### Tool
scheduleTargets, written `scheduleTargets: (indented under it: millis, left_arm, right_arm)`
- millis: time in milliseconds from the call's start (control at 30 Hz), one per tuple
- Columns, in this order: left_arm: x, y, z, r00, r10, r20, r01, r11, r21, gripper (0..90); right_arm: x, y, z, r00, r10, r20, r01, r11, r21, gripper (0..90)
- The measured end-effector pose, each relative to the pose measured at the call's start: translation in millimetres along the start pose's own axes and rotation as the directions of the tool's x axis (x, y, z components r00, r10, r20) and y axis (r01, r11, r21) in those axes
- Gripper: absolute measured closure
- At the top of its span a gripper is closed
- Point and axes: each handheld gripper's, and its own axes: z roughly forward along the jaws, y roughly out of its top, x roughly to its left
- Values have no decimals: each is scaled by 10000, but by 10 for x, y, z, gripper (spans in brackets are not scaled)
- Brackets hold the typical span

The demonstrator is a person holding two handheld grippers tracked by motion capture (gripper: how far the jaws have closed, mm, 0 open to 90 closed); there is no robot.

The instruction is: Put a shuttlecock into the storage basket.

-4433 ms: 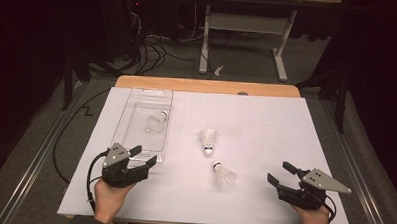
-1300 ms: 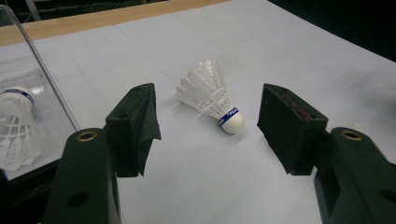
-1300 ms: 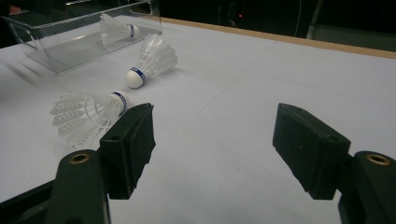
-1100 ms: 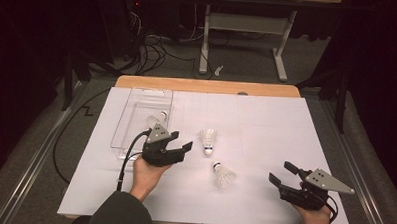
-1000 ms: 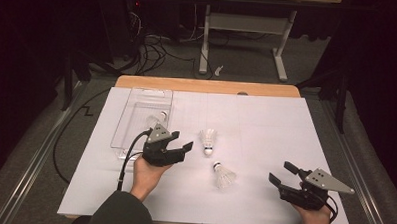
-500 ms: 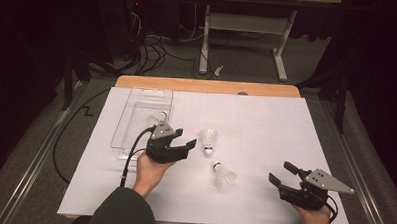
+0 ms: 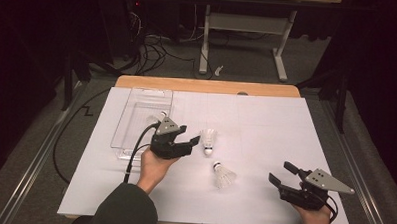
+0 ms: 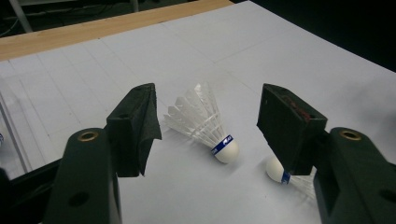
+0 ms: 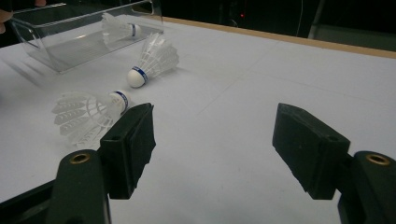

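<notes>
Shuttlecock (image 7: 208,141) lying on its side on the white-covered table (image 7: 266,124), just ahead of the left hand-held gripper (image 7: 188,142), whose jaws stand spread and empty; in the high view its cork points toward the person and its feathers away, so the long axis runs roughly across the jaw gap. A second shuttlecock (image 7: 223,175) lies near the first, on the person's side of it and toward the right hand-held gripper (image 7: 279,176), which rests well apart from the first shuttlecock, also spread and holding nothing. A clear tray (image 7: 136,121) sits beyond the left hand-held gripper from the first shuttlecock, with a third shuttlecock (image 7: 161,114) inside. In the left gripper view, the first shuttlecock (image 8: 205,123) sits between the two open jaws but farther out, not touched by either; the second shuttlecock (image 8: 280,171) shows just beside it, partly behind one jaw, and judged close enough to be nudged on closing. In the right gripper view, the second shuttlecock (image 9: 88,114) lies nearest, the first shuttlecock (image 9: 153,60) past it, and the tray (image 9: 70,46) beyond; nothing lies between the left jaws and their target.
</notes>
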Motion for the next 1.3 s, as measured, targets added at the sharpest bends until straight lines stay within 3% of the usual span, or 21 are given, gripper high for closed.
scheduleTargets:
  millis: [367, 1300]
  left_arm:
    - [52, 9, 98, 9998, -141, -115, 143, 9997, 212, 389]
    - [55, 149, 183, 9996, 178, -206, -172, 9994, 315, 384]
  right_arm:
    - [-3, 0, 1, 10000, 2, -7, -2, 10000, 0, 301]
    - [-9, 0, -2, 10000, 44, -6, -44, 10000, -28, 300]
